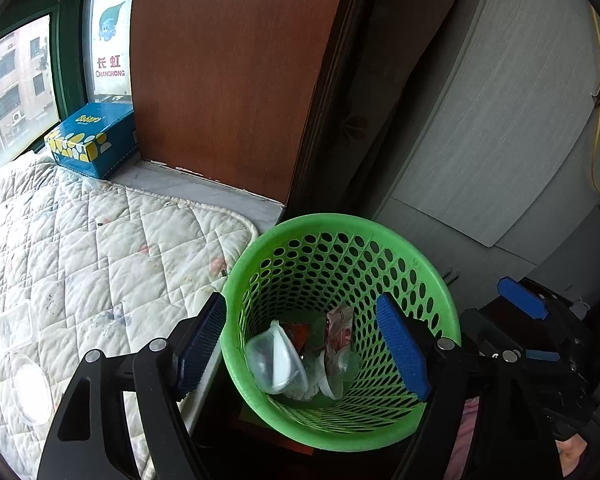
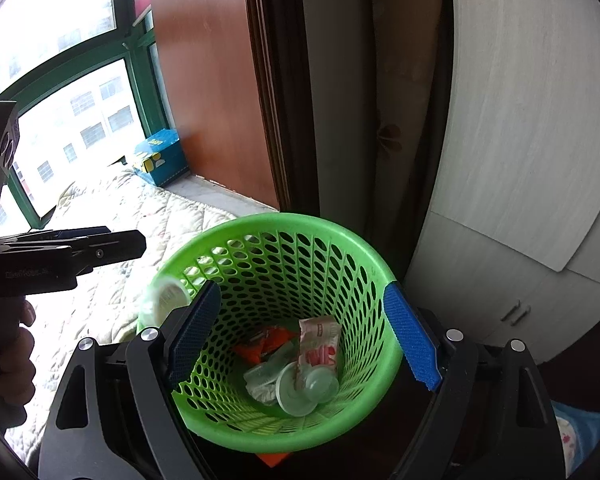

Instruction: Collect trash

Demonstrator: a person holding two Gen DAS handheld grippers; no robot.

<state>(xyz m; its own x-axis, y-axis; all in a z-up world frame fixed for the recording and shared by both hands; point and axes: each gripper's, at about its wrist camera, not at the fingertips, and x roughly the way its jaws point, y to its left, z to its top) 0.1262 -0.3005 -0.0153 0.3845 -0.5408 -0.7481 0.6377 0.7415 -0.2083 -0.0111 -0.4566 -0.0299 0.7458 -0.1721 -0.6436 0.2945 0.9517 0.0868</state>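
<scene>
left wrist: open left gripper [image 1: 306, 346] above green basket [image 1: 428, 236] of trash [image 1: 300, 356]

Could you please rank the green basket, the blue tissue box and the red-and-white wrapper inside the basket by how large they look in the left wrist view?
1. green basket, largest by far
2. blue tissue box, though it sits farther away
3. red-and-white wrapper

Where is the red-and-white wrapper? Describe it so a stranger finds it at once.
Start at the quilted bed; the green perforated basket stands at its corner. At the basket's bottom, the red-and-white wrapper lies on the far side. Its neighbours are an orange wrapper and clear plastic cups; only it is white with red print.
</scene>
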